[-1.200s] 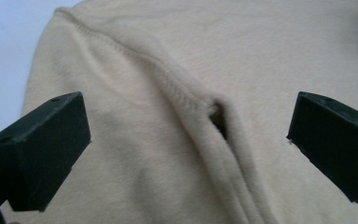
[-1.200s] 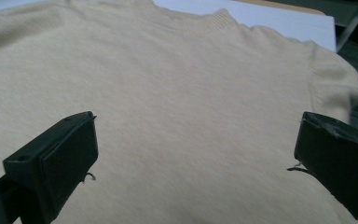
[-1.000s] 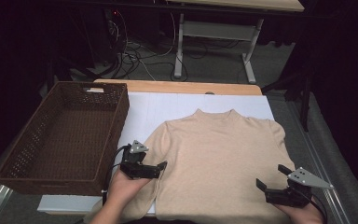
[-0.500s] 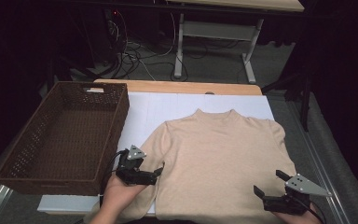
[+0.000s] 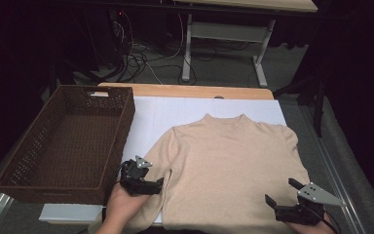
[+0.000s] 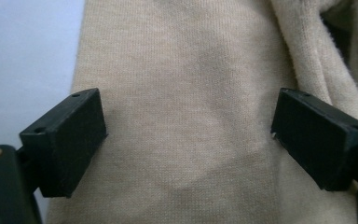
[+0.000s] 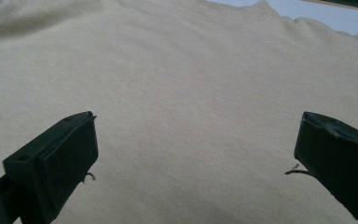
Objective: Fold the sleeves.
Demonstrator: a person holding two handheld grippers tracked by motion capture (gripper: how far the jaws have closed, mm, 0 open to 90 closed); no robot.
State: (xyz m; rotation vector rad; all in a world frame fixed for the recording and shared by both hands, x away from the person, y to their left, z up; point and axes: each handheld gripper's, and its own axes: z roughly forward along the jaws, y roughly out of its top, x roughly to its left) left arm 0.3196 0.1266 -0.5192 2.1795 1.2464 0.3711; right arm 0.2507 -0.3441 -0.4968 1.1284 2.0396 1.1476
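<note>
A beige mock-neck sweater (image 5: 229,170) lies flat on the white tabletop (image 5: 175,109), filling the lower centre of the high view. The left tongs (image 5: 159,184) sit on its sleeve at lower left, jaws apart though they have just been narrowing, fabric between them. The right tongs (image 5: 280,192) gape wide over the hem at lower right. A brown wicker basket (image 5: 39,165) stands at left.

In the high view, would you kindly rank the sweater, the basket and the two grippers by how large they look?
1. Sweater, covering the most area.
2. Basket, somewhat smaller.
3. Right gripper and left gripper: both far smaller and much alike; the right sits nearer the camera's edge, so I would not rank them.
</note>
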